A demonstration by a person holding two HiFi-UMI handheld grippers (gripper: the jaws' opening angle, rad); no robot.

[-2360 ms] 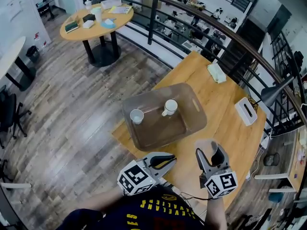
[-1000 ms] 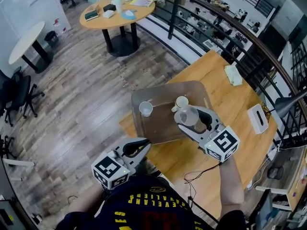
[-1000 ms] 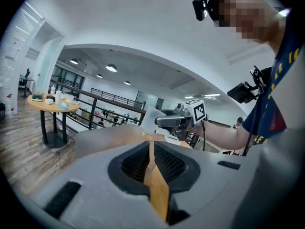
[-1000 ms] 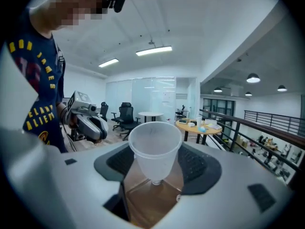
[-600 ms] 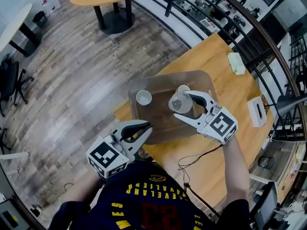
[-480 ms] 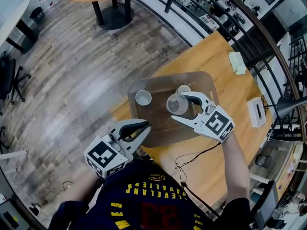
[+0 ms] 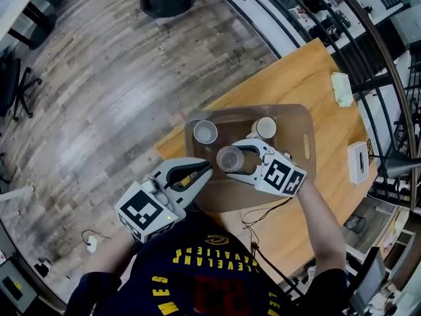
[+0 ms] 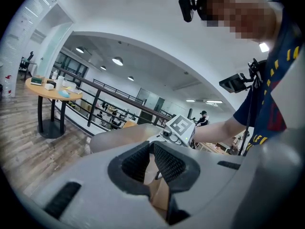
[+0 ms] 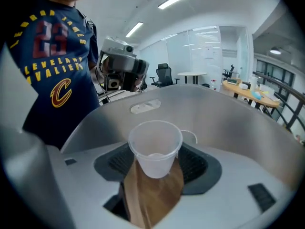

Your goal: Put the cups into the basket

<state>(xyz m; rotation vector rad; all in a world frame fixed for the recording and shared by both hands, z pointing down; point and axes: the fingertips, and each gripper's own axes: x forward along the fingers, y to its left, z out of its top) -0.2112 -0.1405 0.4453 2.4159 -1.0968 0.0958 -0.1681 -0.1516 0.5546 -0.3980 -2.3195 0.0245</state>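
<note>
A grey, see-through basket (image 7: pixel 293 125) lies on the wooden table (image 7: pixel 329 196). Inside it stand a white cup (image 7: pixel 205 132) at the left and a white mug (image 7: pixel 266 128) at the back. My right gripper (image 7: pixel 238 159) is shut on a clear plastic cup (image 7: pixel 229 158), upright and low over the basket's middle. In the right gripper view the clear cup (image 9: pixel 155 148) sits between the pads with the basket wall (image 9: pixel 228 113) behind it. My left gripper (image 7: pixel 204 171) is shut and empty at the basket's near-left edge; in the left gripper view its pads (image 8: pixel 164 162) meet.
A white tissue box (image 7: pixel 358 162) and a green cloth (image 7: pixel 341 89) lie on the table's far side. A black railing (image 7: pixel 368 58) runs behind the table. A thin cable (image 7: pixel 263 214) crosses the table near my body. Wooden floor (image 7: pixel 99 97) lies to the left.
My right gripper has come down and leftward with the clear cup, into the basket's middle. My left gripper has moved up to the basket's near-left edge, still shut.
</note>
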